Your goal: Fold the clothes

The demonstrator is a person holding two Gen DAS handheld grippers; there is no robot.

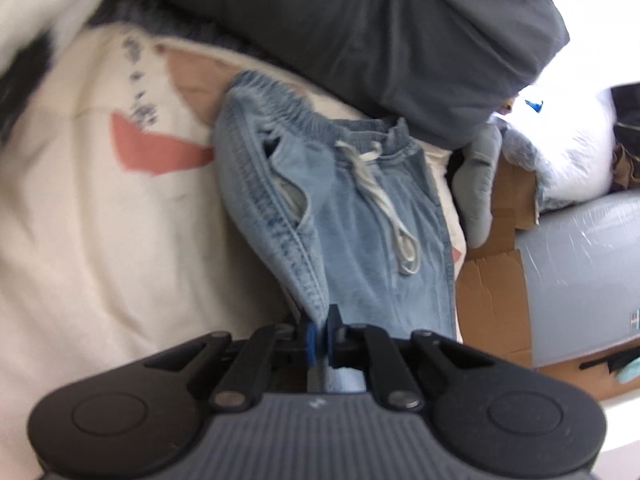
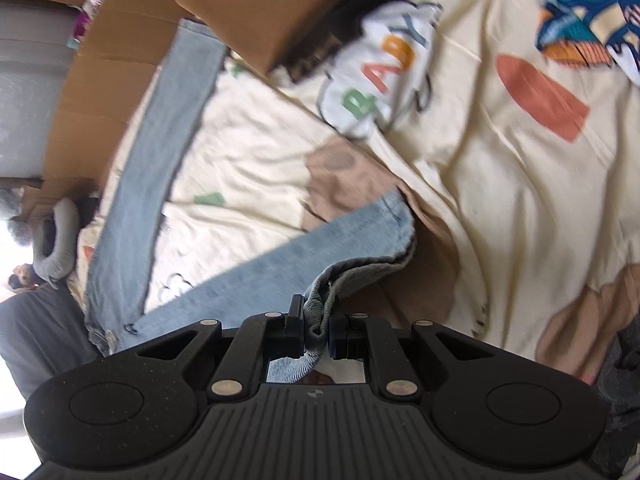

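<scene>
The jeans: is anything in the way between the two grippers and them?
Nothing visible. The left gripper is already shut on the jeans near the waist, and the right gripper is shut on a bunched leg end.

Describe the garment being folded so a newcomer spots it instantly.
On the cream printed bedsheet, below the big dark grey cushion, lie light blue jeans. Unlike the other clothes nearby, they have a gathered elastic waistband with a white drawstring, and both grippers pinch them.
</scene>
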